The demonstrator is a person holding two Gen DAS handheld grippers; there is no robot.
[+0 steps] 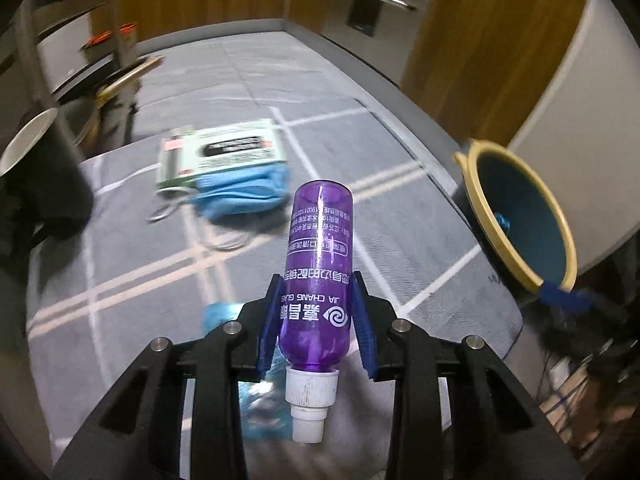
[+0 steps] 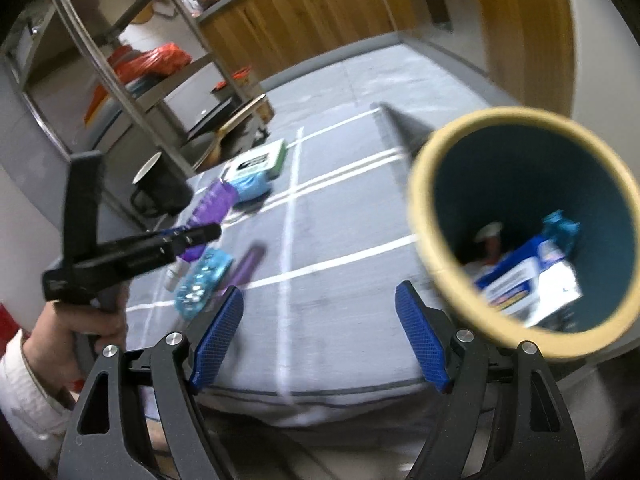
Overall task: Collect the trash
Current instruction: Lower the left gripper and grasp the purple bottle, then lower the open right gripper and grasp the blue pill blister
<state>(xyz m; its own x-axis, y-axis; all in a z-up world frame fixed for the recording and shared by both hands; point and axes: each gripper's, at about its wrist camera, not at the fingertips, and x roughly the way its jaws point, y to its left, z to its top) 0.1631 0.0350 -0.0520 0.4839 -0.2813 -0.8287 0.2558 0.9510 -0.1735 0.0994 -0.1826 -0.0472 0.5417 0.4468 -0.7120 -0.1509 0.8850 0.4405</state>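
Left wrist: your left gripper [image 1: 318,326] clamps the purple bottle [image 1: 318,272] near its cap, lifted over the bench [image 1: 400,216]. Light, slick, stiff plastic; grip mid-body. Right gripper [image 2: 320,338] wide, empty, beside bin [image 2: 424,208].

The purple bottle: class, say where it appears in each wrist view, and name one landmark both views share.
Left wrist view: the purple bottle stands lower centre, white cap toward the camera, clamped in the left gripper.
Right wrist view: the bottle is left of centre, in the left gripper.
Shared landmark: the yellow-rimmed bin.
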